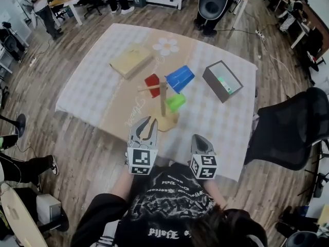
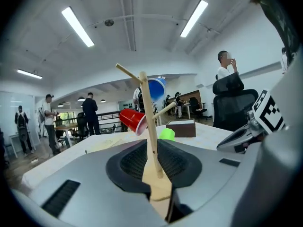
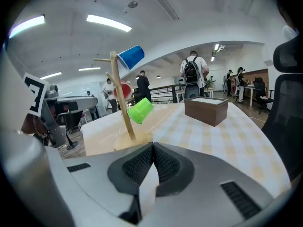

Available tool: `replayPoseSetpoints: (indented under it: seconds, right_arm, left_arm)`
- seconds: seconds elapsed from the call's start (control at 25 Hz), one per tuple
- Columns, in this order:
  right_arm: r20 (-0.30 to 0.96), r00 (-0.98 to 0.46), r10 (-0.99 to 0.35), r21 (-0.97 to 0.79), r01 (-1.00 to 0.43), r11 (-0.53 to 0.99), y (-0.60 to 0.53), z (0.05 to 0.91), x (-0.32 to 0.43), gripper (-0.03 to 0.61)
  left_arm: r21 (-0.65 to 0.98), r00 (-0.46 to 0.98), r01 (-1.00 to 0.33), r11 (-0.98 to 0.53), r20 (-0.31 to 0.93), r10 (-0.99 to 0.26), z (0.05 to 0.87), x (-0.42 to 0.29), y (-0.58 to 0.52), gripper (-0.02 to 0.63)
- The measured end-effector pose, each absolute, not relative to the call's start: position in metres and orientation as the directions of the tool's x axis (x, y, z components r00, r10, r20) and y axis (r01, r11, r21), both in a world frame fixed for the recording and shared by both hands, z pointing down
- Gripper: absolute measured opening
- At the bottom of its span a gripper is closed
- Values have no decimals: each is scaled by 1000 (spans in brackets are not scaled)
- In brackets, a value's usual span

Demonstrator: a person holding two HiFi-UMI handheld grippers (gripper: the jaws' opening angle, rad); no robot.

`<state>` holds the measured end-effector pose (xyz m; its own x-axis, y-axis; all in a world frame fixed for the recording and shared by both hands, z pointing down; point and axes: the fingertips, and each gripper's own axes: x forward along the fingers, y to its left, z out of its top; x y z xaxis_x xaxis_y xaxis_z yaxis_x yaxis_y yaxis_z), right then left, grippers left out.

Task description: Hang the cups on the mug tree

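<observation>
The wooden mug tree (image 1: 163, 99) stands on its round base (image 1: 169, 122) near the table's front edge. Three cups hang on its pegs: a red cup (image 1: 152, 84) on the left, a blue cup (image 1: 180, 78) at upper right, a green cup (image 1: 176, 102) lower right. My left gripper (image 1: 146, 123) hovers just left of the base with its jaws apart and nothing between them. In the left gripper view the tree (image 2: 148, 112) shows through that gap. My right gripper (image 1: 201, 139) is shut and empty, nearer the person; its view shows the green cup (image 3: 140, 111) and blue cup (image 3: 131, 56).
A flat tan box (image 1: 131, 60) lies at the back left of the checked tablecloth (image 1: 97, 86). A brown open-topped box (image 1: 222, 81) sits at the right. A black office chair (image 1: 293, 127) stands beside the table's right side. People stand in the background.
</observation>
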<state>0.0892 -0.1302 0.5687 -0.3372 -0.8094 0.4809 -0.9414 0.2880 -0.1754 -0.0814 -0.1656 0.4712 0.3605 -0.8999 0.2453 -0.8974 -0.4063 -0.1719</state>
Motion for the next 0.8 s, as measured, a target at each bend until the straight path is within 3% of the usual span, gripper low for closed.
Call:
replayPoseSetpoints:
  seconds: [0.28, 0.8]
  right_arm:
    - [419, -380, -824, -190, -925, 330, -135, 557, 81, 8]
    - [187, -417, -889, -158, -907, 392, -161, 467, 76, 6]
  left_arm:
    - [51, 374, -926, -374, 258, -891, 481, -93, -145, 80]
    - [93, 362, -932, -350, 214, -907, 468, -102, -148, 20]
